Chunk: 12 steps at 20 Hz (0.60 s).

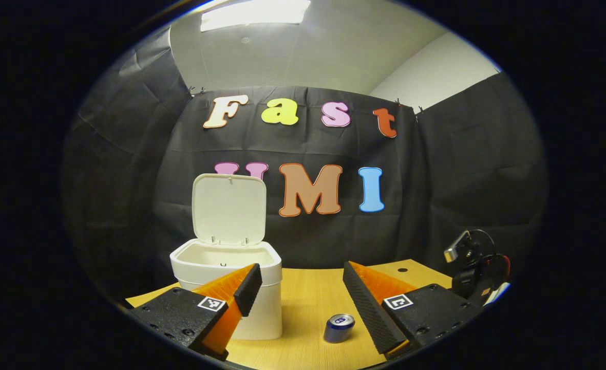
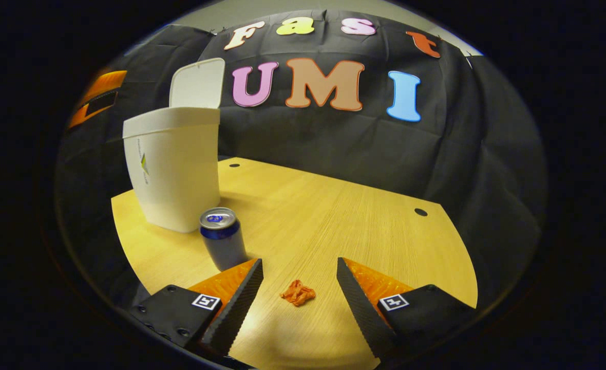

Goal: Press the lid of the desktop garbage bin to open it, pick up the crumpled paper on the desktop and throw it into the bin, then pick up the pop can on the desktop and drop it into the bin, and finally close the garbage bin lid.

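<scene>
In the left gripper view, the left hand-held gripper (image 1: 300, 288) is held released above a light wooden counter (image 1: 308, 308). A white plastic desktop bin (image 1: 254, 308) with its lid (image 1: 229, 208) raised upright is seen near the counter's far left edge, a blue pop can (image 1: 339, 328) beside it.

In the right gripper view, the right hand-held gripper (image 2: 299, 280) is spread wide over a small crumpled orange paper (image 2: 298, 293) lying at the near edge. The bin (image 2: 174, 169) and can (image 2: 222, 237) are seen at the left corner, black cloth (image 2: 462, 154) walling the booth.

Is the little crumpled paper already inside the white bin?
No, the crumpled paper lies on the wooden table, between the open fingers of the right gripper, apart from the bin.
</scene>
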{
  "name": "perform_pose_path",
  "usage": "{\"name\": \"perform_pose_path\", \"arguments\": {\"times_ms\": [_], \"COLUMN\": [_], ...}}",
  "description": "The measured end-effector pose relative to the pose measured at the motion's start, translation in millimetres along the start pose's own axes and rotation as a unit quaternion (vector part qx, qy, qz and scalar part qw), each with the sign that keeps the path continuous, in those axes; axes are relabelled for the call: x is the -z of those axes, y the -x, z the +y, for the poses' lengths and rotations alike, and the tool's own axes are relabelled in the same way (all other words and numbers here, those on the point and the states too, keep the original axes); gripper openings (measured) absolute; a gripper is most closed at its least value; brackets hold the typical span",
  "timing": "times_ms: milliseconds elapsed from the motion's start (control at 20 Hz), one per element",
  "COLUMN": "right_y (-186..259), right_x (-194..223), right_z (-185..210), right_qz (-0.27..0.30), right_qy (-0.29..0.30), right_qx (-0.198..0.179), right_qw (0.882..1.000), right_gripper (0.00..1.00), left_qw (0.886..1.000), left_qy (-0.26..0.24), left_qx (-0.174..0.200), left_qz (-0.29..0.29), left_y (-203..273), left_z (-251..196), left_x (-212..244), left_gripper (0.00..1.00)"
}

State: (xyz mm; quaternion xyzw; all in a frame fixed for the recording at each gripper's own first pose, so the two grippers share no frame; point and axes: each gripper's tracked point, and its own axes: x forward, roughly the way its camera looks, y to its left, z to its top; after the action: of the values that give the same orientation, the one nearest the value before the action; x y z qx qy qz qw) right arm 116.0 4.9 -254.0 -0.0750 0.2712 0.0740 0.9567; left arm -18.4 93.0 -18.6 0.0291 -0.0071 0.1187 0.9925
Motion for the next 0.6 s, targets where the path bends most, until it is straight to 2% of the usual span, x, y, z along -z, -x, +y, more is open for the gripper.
{"name": "perform_pose_path", "arguments": {"times_ms": [300, 450, 500, 600], "right_y": [-38, -50, -52, -57], "right_x": [36, 47, 48, 49], "right_z": [11, 14, 14, 11], "right_qz": [0.079, 0.113, 0.122, 0.132], "right_qy": [0.023, 0.019, 0.013, 0.001], "right_qx": [-0.020, -0.027, -0.027, -0.027], "right_qw": [0.996, 0.993, 0.992, 0.991], "right_gripper": [0.97, 0.97, 1.00, 0.85], "left_qw": [0.998, 0.996, 0.996, 0.994], "left_qy": [0.011, 0.011, 0.012, 0.016], "left_qx": [-0.054, -0.078, -0.087, -0.103], "left_qz": [0.019, 0.029, 0.033, 0.039], "left_y": [12, 16, 18, 22], "left_z": [30, 46, 51, 60], "left_x": [15, 23, 27, 30], "left_gripper": [0.95, 0.95, 0.95, 0.95]}}
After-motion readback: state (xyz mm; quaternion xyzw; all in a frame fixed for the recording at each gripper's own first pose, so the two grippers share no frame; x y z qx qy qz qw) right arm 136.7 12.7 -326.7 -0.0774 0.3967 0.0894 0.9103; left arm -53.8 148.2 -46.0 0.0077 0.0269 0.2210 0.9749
